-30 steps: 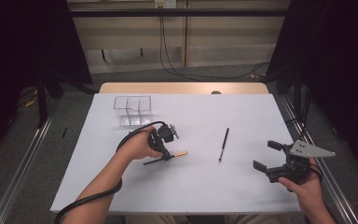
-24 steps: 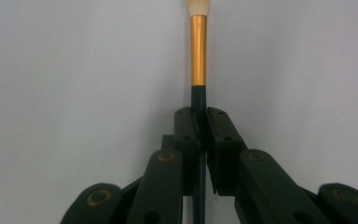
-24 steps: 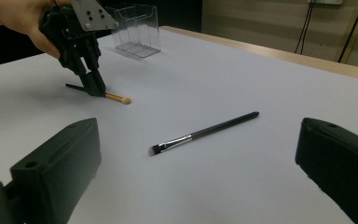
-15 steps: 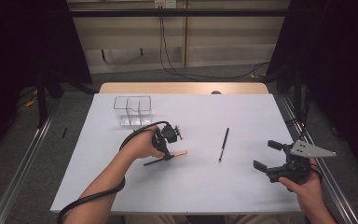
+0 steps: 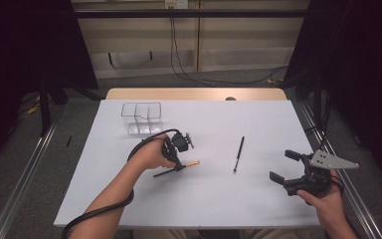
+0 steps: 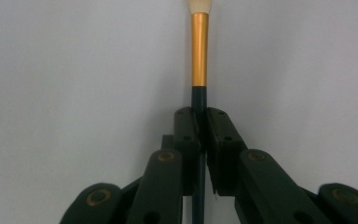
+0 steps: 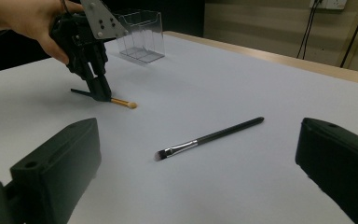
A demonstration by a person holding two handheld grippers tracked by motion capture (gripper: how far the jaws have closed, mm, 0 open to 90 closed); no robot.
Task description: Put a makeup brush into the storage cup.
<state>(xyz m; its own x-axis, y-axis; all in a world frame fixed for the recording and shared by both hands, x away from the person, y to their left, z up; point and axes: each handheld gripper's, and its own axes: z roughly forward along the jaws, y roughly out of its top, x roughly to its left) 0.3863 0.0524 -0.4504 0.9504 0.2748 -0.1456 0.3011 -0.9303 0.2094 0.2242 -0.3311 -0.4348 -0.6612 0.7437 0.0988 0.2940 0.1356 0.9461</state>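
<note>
In the high view, the jaws of the left gripper (image 5: 178, 160) are largely hidden beneath the hand (image 5: 155, 154) and the gripper's own body, so the grip itself cannot be made out there. In the left gripper view, the lower part of the gold-banded brush (image 6: 199, 70) is cut off by the bottom edge, and its pale tip is cropped at the top edge. In the right gripper view, the two jaws of the right gripper (image 7: 200, 182) are cut off at the bottom and at the sides.

The gold-banded brush is seen clamped by its dark handle between the two closed fingers (image 6: 186, 135) of the left gripper, with the gold band and the pale tip projecting beyond them. In the high view, the brush (image 5: 193, 163) lies low over the white table (image 5: 214, 209), left of centre, its pale end pointing right and the dark handle trailing to the near left of the gripper.

The right gripper (image 5: 289, 168) is held at the near right edge of the table, its jaws spread wide with nothing between them. A second, black brush (image 5: 238, 154) lies flat on the table between the two grippers, apart from both. A clear plastic organizer (image 5: 142, 118) stands at the far left.
</note>
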